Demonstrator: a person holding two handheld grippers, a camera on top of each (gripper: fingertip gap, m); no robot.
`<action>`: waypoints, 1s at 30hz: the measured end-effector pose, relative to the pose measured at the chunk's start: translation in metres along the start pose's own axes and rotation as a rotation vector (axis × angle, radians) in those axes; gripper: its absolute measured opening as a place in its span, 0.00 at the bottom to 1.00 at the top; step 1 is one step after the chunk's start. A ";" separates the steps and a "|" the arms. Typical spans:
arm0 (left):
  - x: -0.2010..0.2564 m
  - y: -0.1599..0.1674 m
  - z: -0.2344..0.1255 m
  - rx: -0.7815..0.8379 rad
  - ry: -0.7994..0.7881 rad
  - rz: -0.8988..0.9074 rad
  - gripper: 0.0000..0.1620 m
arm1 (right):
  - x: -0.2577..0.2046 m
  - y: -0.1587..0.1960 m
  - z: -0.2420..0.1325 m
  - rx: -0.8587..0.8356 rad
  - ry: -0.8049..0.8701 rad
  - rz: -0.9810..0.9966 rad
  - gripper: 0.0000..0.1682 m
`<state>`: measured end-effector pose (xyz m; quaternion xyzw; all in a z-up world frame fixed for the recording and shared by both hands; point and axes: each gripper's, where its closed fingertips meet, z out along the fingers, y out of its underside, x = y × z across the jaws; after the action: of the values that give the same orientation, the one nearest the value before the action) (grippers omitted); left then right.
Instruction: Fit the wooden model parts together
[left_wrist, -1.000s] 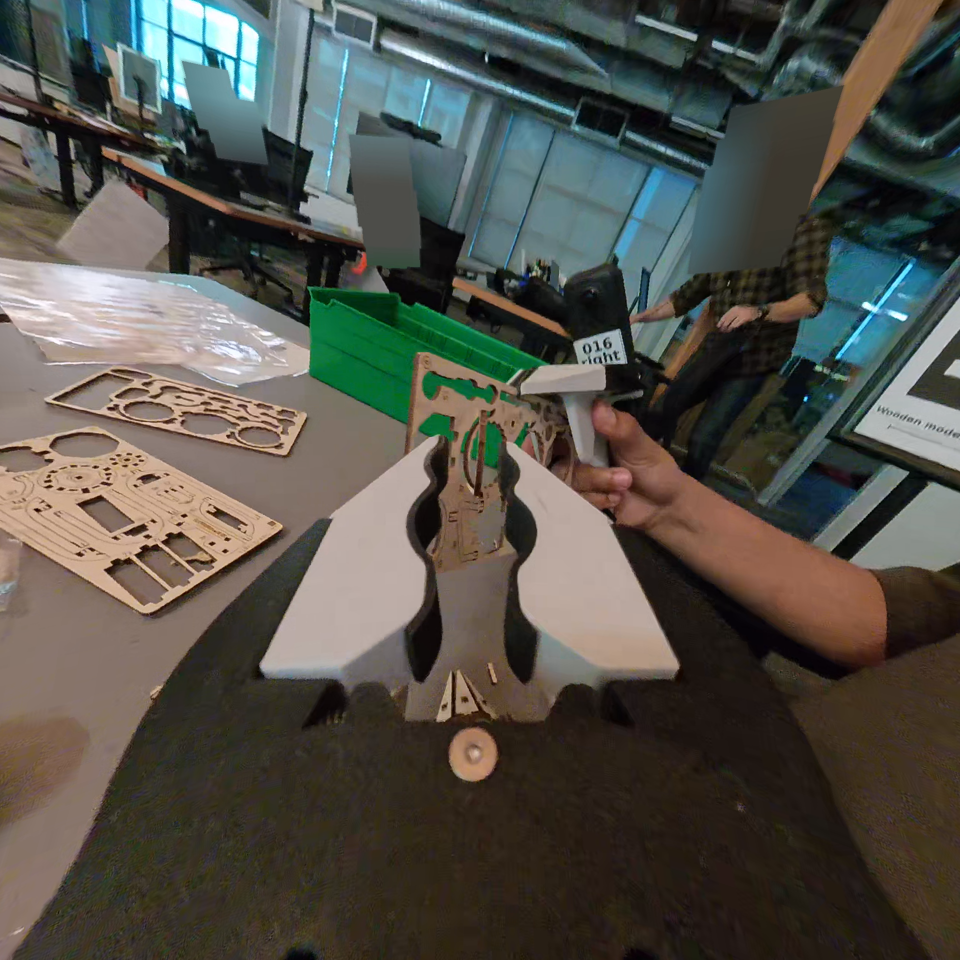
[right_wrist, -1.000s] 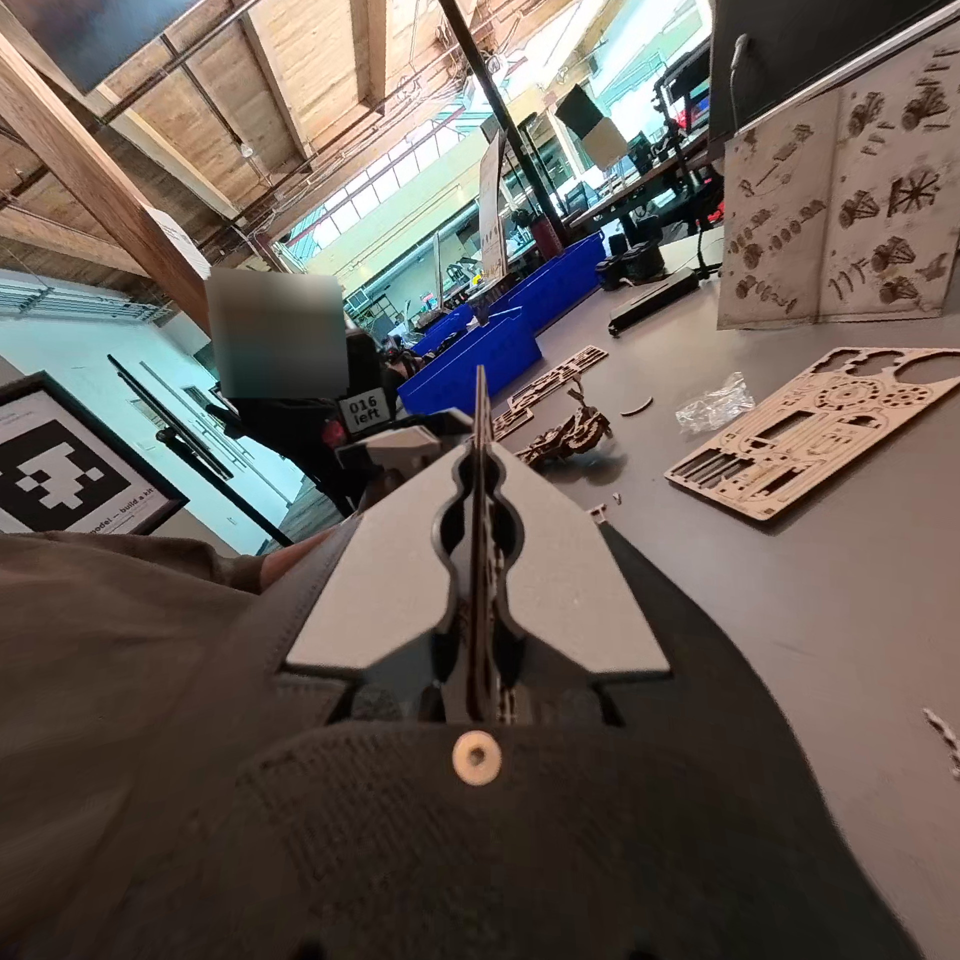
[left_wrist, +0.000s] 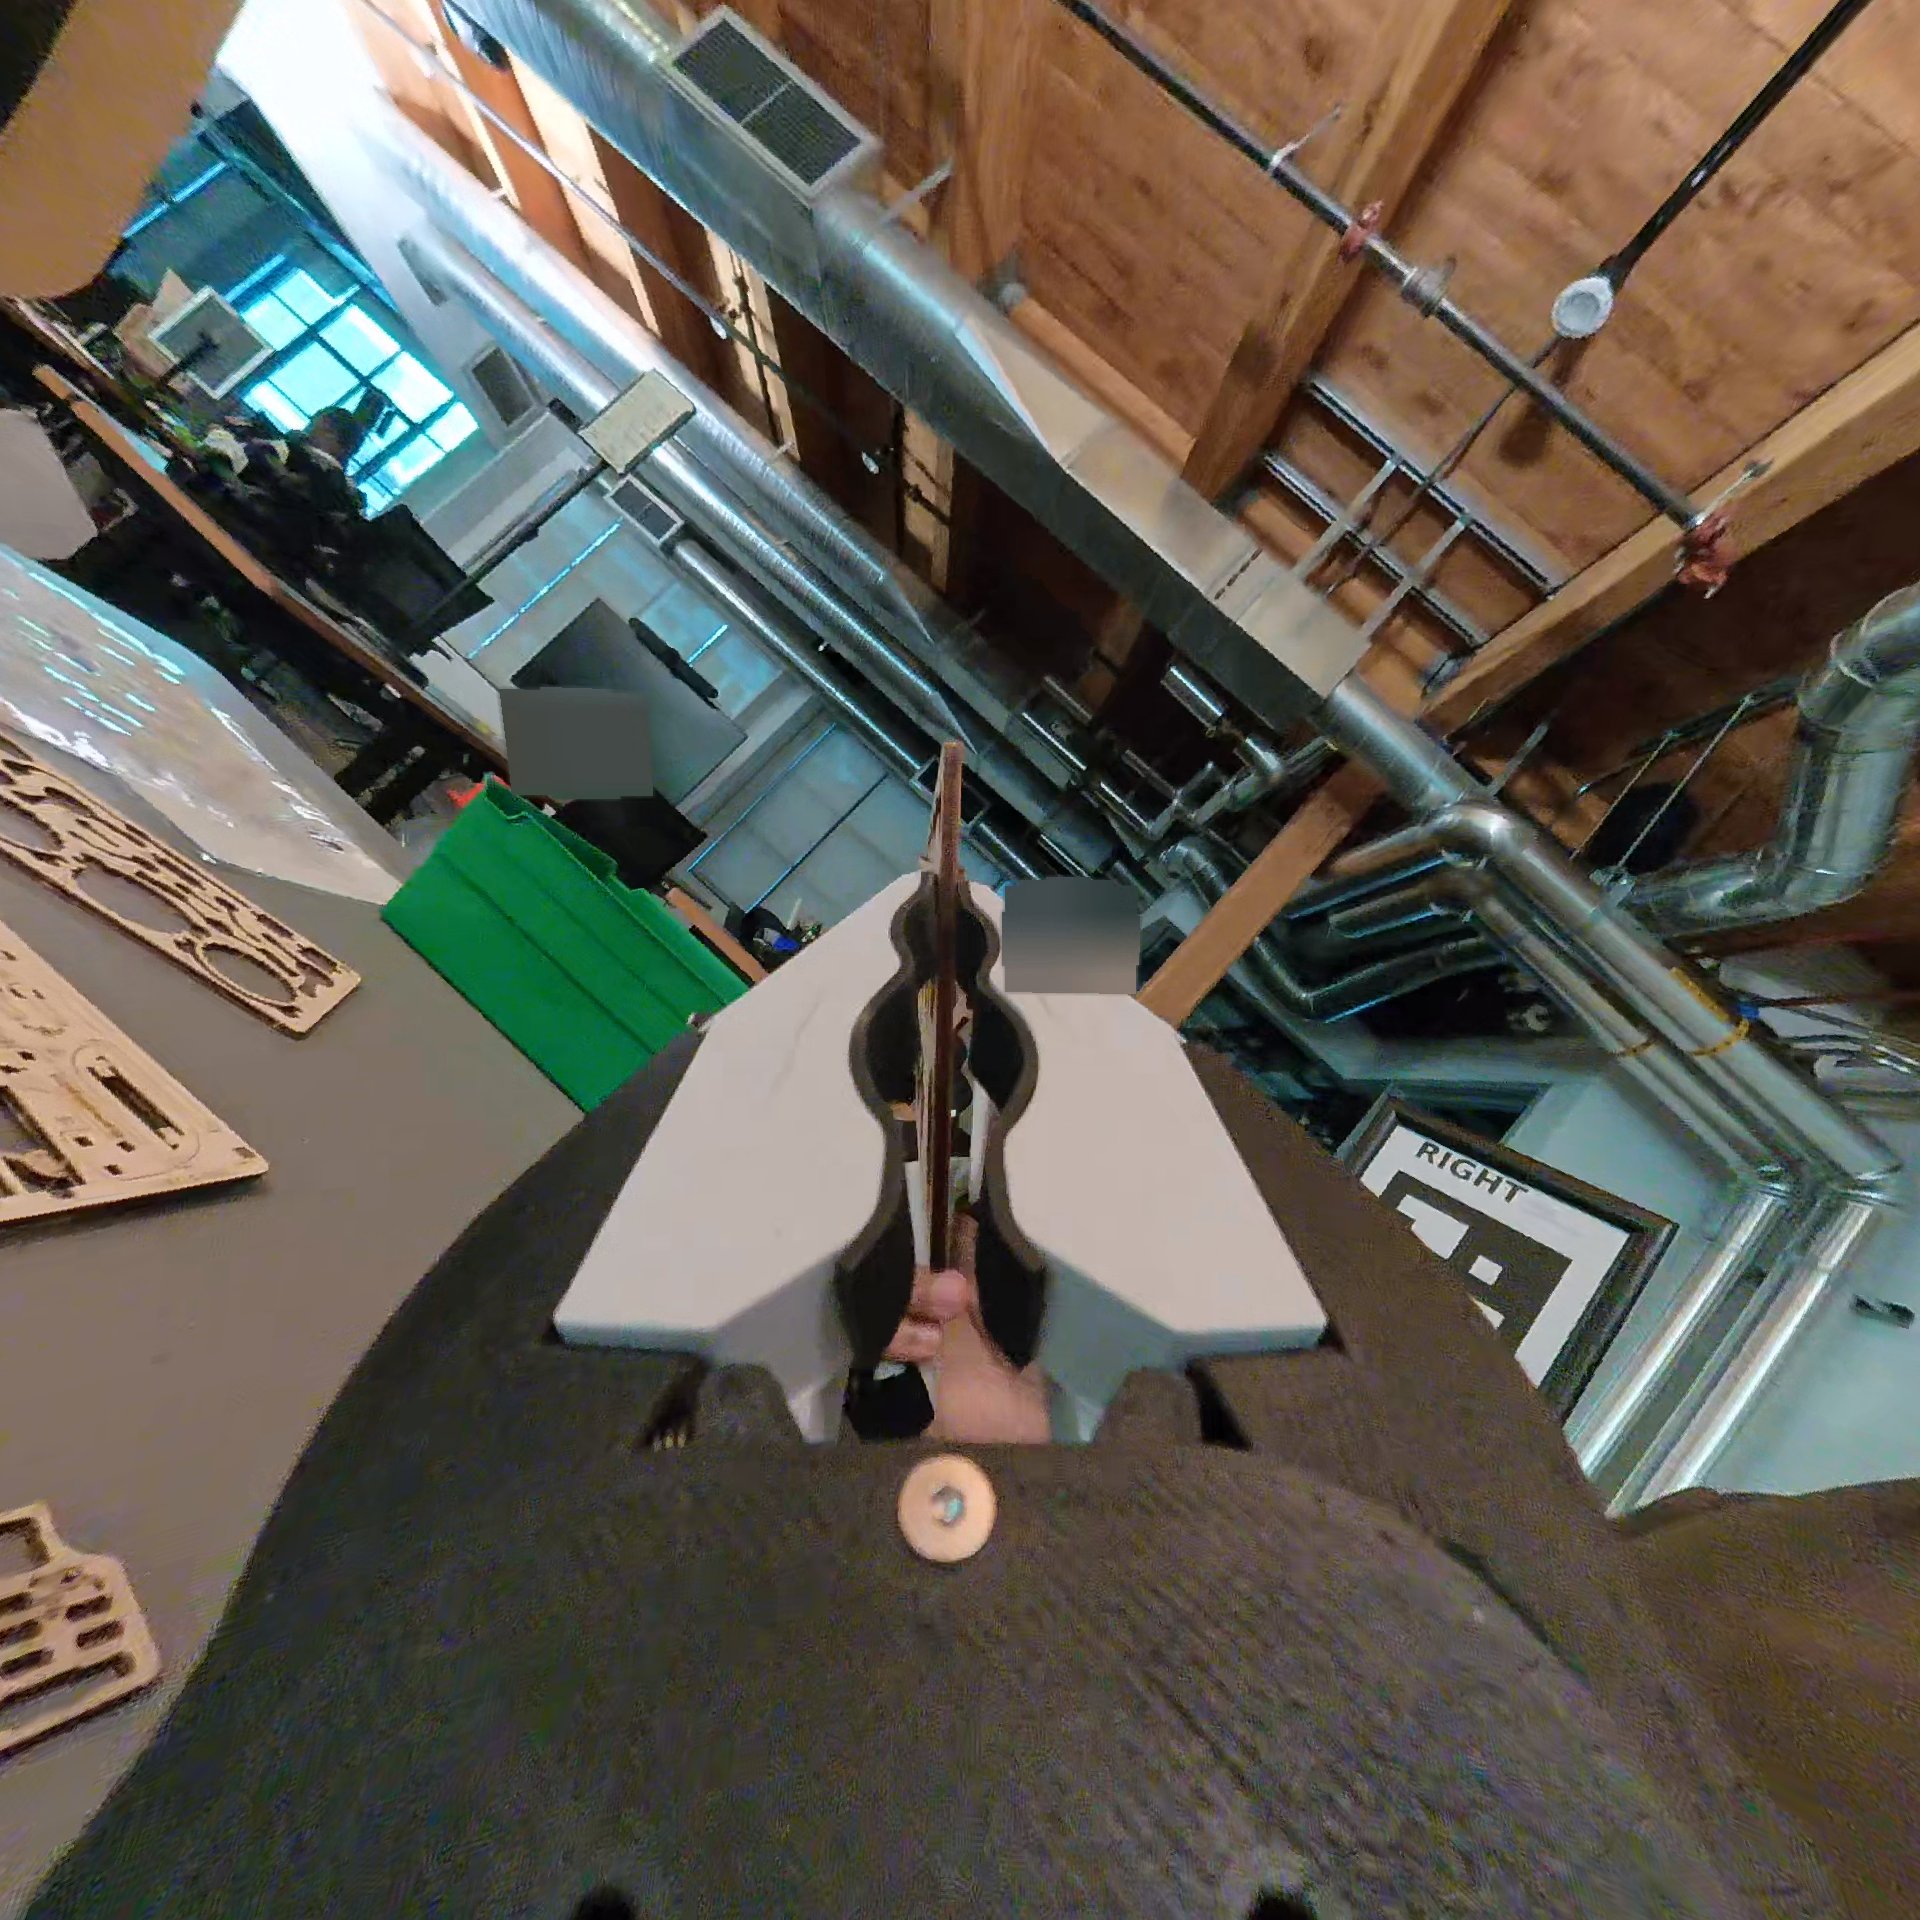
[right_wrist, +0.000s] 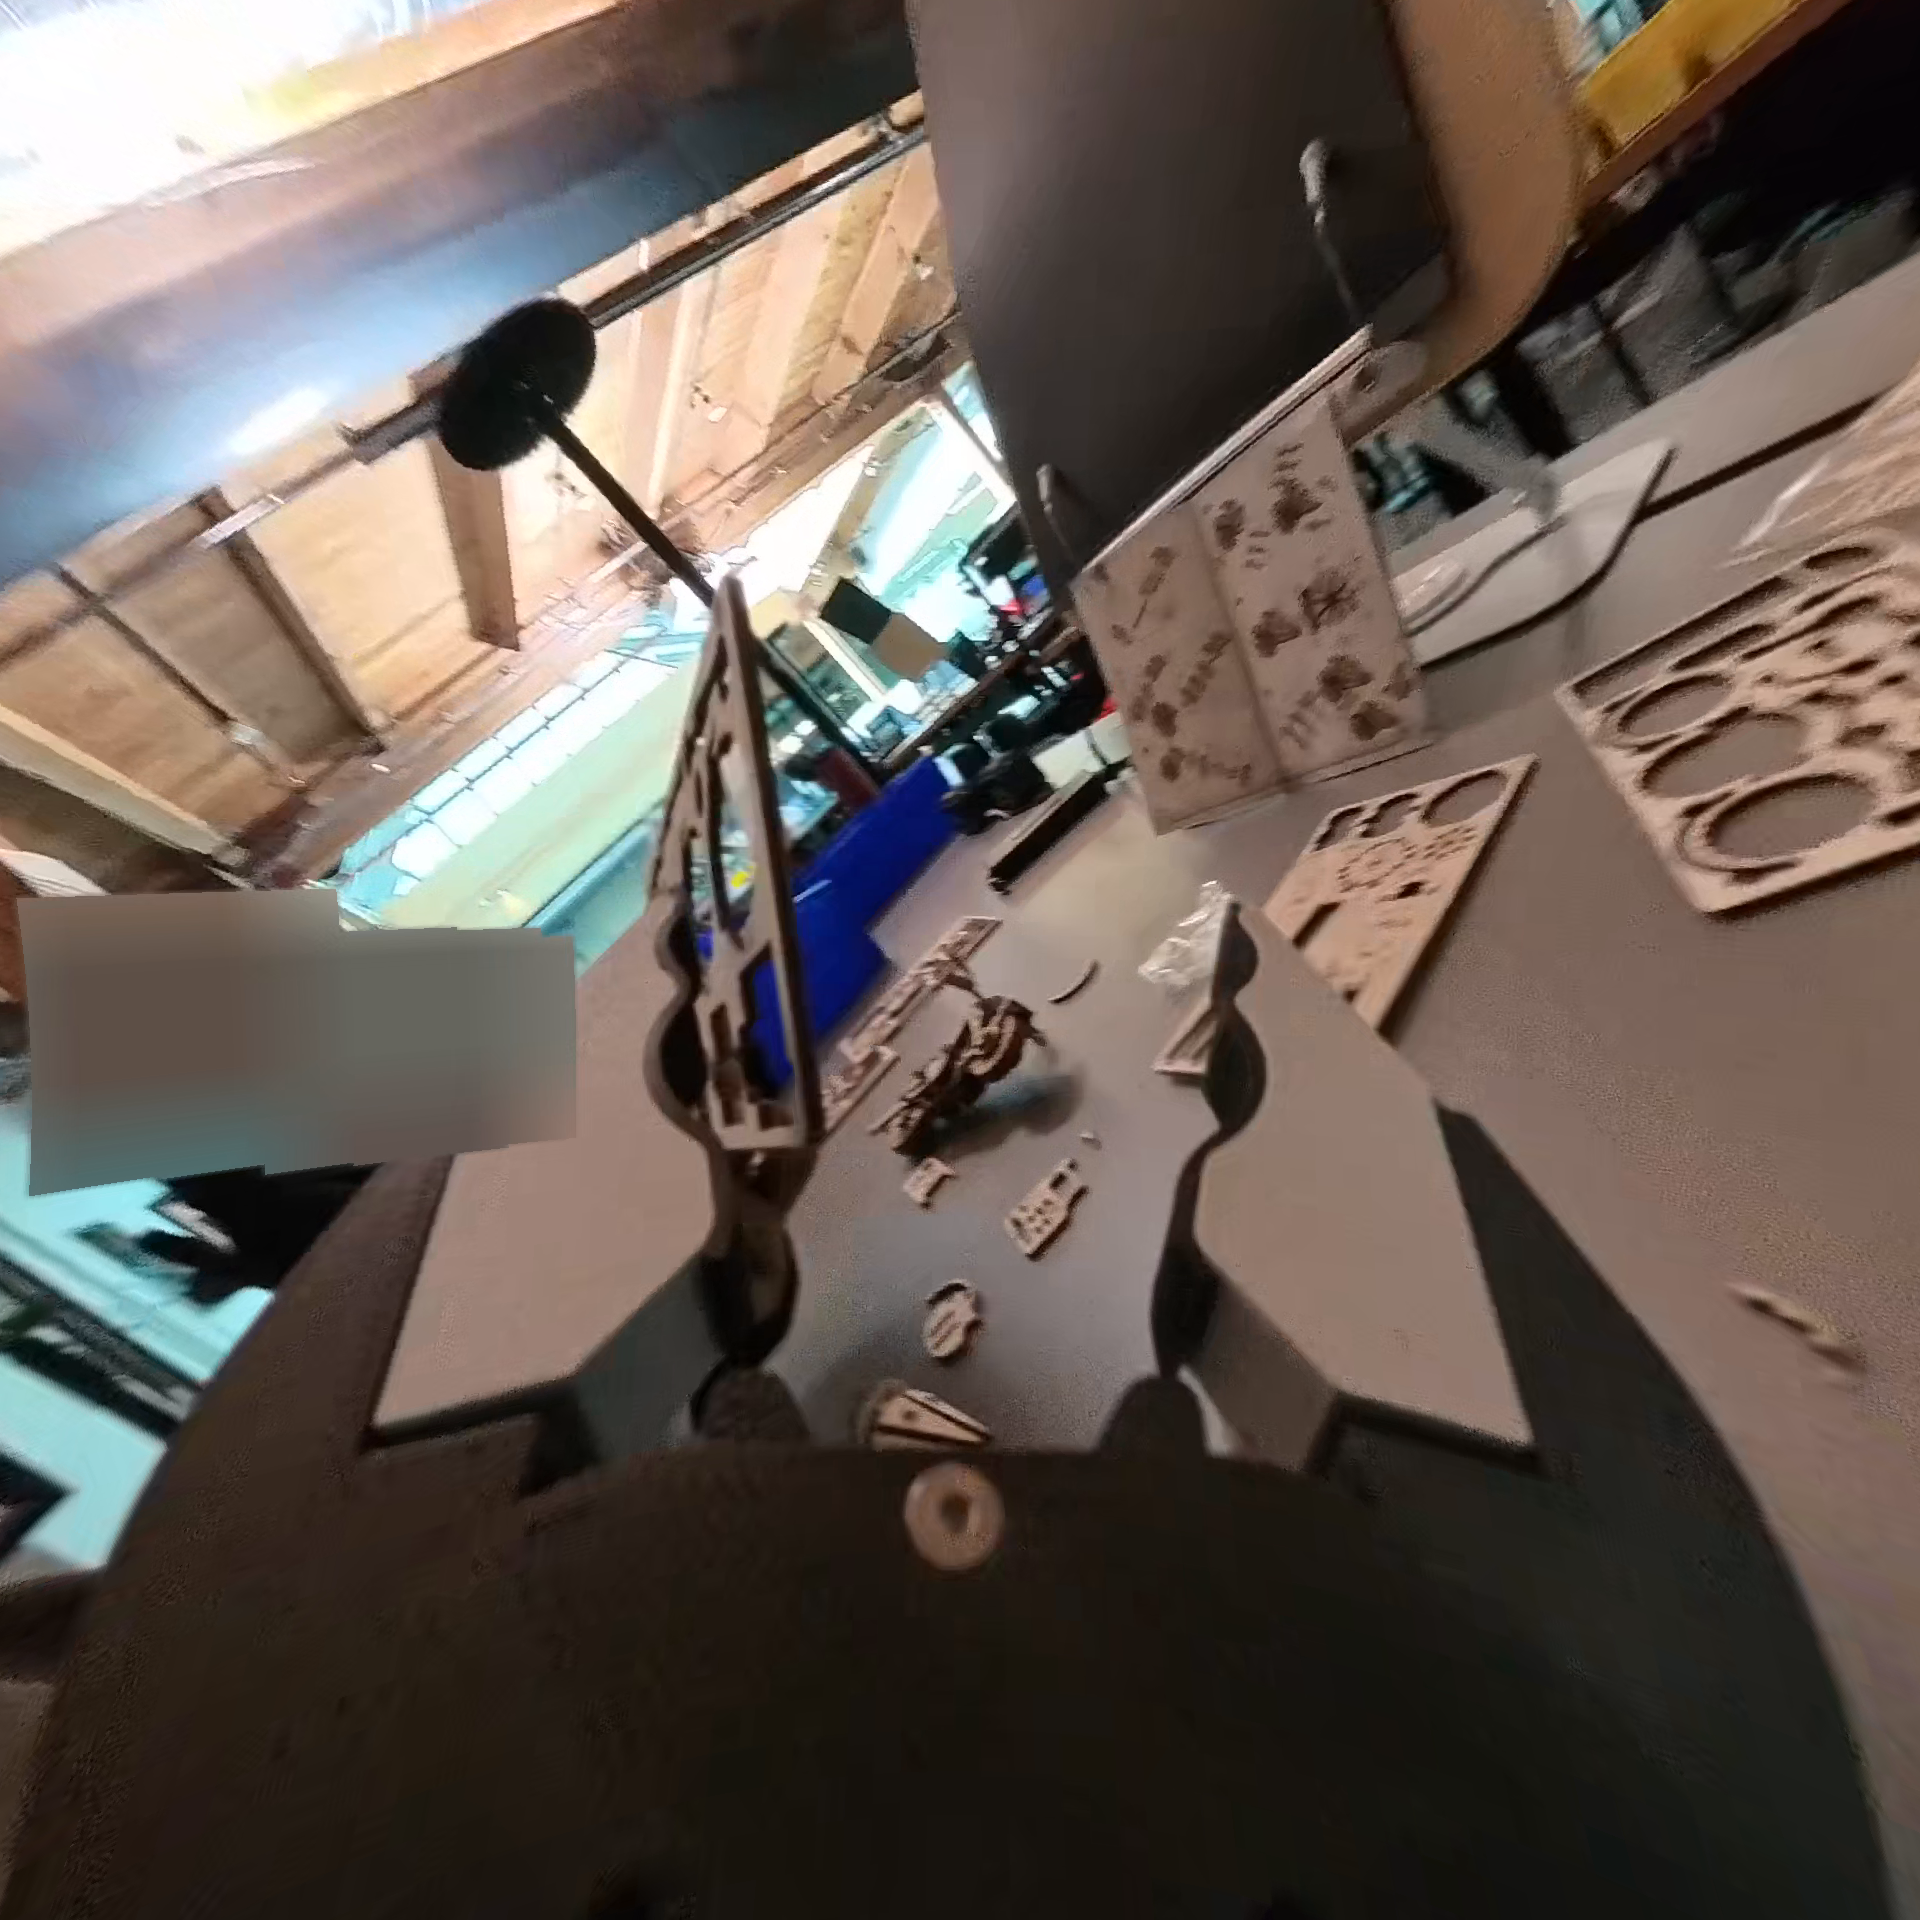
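Left wrist view, tilted up toward ceiling ducts. At 9 o'clock, cut-out wooden sheets lie flat on the grey desk. A green bin stands at 10 o'clock, at the desk's far edge. Centre: the left claw is clamped on a thin wooden sheet part, seen edge-on, upright, its top standing clear of the tips. A hand shows through the gap at the claw's base. At 4 o'clock, a framed black-and-white marker card bears printed writing; not transcribed.

Right wrist view, blurred. The right claw stands wide apart, gripping nothing. The wooden sheet part rises at 11 o'clock, against the claw's left finger; whether it touches that finger I cannot tell. At centre, a part-built wooden model sits on the desk, with small loose pieces near it. A blue bin is beyond it. At 1 o'clock, an open instruction sheet with printed figures stands upright. At 2 to 3 o'clock, more cut-out sheets lie flat.
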<state>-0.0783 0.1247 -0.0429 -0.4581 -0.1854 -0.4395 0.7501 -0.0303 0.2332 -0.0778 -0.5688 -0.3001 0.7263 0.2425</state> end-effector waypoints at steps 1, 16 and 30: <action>0.002 0.002 0.001 0.003 0.003 -0.008 0.00 | -0.009 0.008 0.006 -0.004 -0.059 0.059 0.58; 0.018 0.074 0.024 -0.211 -0.068 0.056 0.00 | -0.073 0.016 0.005 0.066 -0.408 0.082 0.02; 0.005 0.085 0.013 -0.433 -0.049 0.042 0.09 | -0.066 0.052 -0.001 -0.367 -0.404 -0.016 0.02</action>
<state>-0.0035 0.1492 -0.0772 -0.6227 -0.0954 -0.4423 0.6384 -0.0144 0.1512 -0.0706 -0.4445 -0.4734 0.7567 0.0764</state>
